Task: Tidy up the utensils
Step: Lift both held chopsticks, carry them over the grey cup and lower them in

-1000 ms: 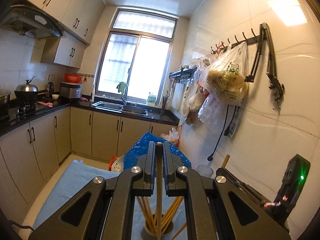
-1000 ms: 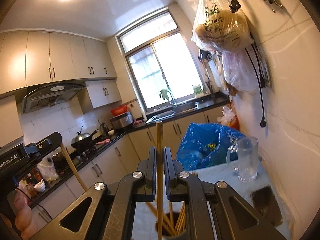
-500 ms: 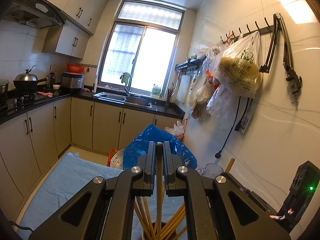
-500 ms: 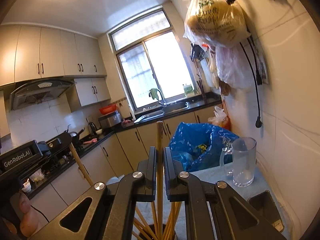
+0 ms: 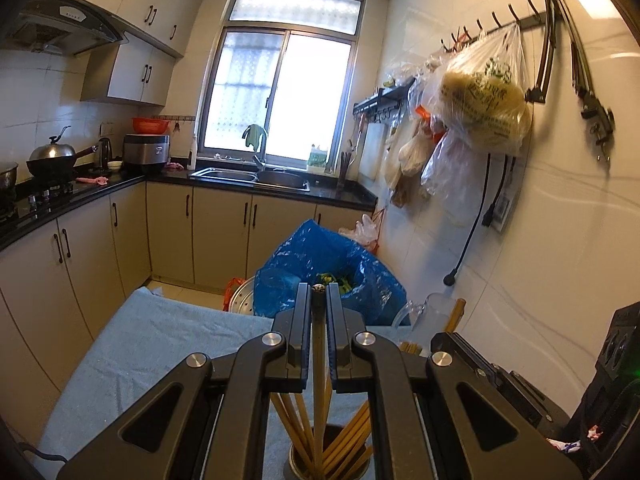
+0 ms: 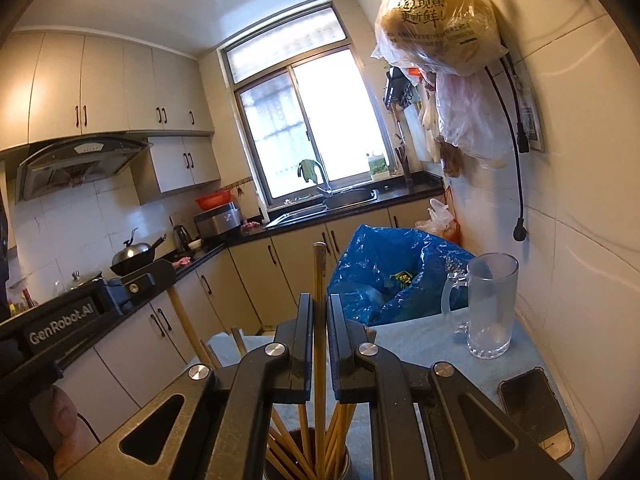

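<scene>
My left gripper (image 5: 319,293) is shut on one wooden chopstick (image 5: 319,344) held upright. Its lower end reaches into a metal holder cup (image 5: 294,465) on the table, which has several chopsticks fanned out in it. My right gripper (image 6: 319,300) is shut on a second upright chopstick (image 6: 319,268), whose top pokes above the fingers. Its lower end is down among the chopsticks in the same cup (image 6: 346,465). The two grippers stand close together over the cup. In the right wrist view the left gripper's black body shows at the left, with a hand behind it.
A blue-grey cloth (image 5: 160,344) covers the table. A glass mug (image 6: 490,304) and a phone (image 6: 534,412) are on its right side near the tiled wall. A blue plastic bag (image 6: 392,276) stands behind the table. Bags hang from wall hooks (image 5: 480,100).
Both grippers have sunk toward the table with their chopsticks. The cup and its chopsticks now show more at the bottom of both views. Both grips stay shut.
</scene>
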